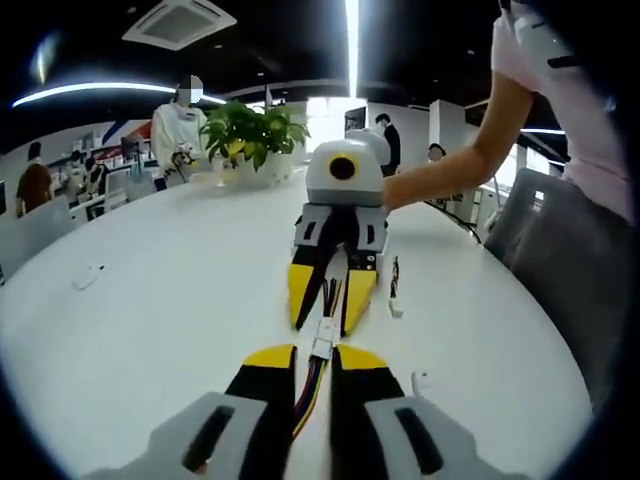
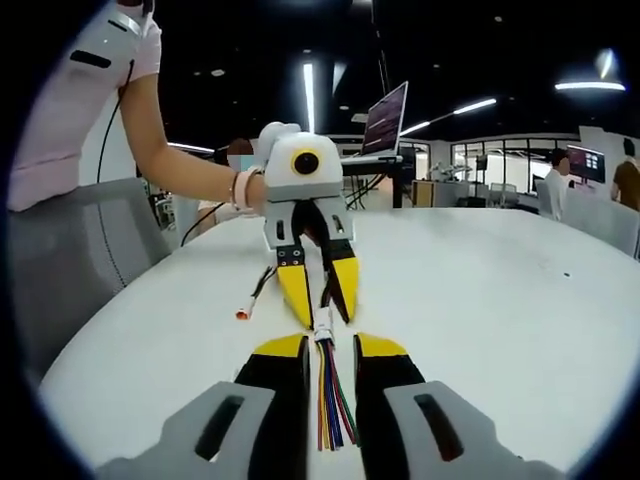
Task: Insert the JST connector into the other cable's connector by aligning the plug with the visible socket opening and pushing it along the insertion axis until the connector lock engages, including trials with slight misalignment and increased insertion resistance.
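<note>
White connector housings (image 1: pixel 322 338) meet between the 2 opposed grippers above the table (image 1: pixel 150 330). The left gripper (image 1: pixel 312 352) and right gripper (image 2: pixel 330 345) each clamp a multicoloured cable (image 2: pixel 330 405) narrowly. Plug and socket appear aligned and touching; full insertion and lock engagement cannot be confirmed and probably remain.

The table (image 1: pixel 150 300) is smooth, white and faintly glossy, catching soft light. Both grippers look like hard plastic: the left gripper (image 1: pixel 313 362) and right gripper (image 2: pixel 330 352) have matt black jaws with glossy yellow tips and pale grey bodies. The connector (image 1: pixel 322 338) is white plastic, its wires (image 2: pixel 330 405) in smooth coloured insulation. The chair (image 2: pixel 80 260) beside the table is matt grey cloth.
</note>
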{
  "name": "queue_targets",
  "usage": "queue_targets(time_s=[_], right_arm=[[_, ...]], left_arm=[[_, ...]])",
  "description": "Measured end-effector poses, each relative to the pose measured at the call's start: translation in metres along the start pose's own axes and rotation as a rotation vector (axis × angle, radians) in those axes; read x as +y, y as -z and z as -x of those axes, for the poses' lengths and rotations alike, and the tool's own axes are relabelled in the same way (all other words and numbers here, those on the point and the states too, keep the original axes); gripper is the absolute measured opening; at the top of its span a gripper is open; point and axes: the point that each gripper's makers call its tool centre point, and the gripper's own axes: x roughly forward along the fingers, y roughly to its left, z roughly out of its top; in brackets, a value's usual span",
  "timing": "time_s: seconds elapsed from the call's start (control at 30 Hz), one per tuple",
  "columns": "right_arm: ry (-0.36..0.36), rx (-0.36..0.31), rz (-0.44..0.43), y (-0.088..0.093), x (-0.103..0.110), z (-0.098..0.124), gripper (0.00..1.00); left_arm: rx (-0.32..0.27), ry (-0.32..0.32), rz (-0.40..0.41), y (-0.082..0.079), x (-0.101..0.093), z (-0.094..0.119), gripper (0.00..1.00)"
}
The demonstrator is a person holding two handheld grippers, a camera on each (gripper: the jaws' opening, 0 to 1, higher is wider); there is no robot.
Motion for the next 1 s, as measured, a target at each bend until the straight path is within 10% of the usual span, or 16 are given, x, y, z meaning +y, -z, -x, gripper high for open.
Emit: queue_targets(time_s=[1.0], right_arm=[[0.018,0.074,0.013,0.000,0.010,0.007,0.19]], left_arm=[[-0.035,-0.133,0.046,-0.016,0.003,0.016,0.23]])
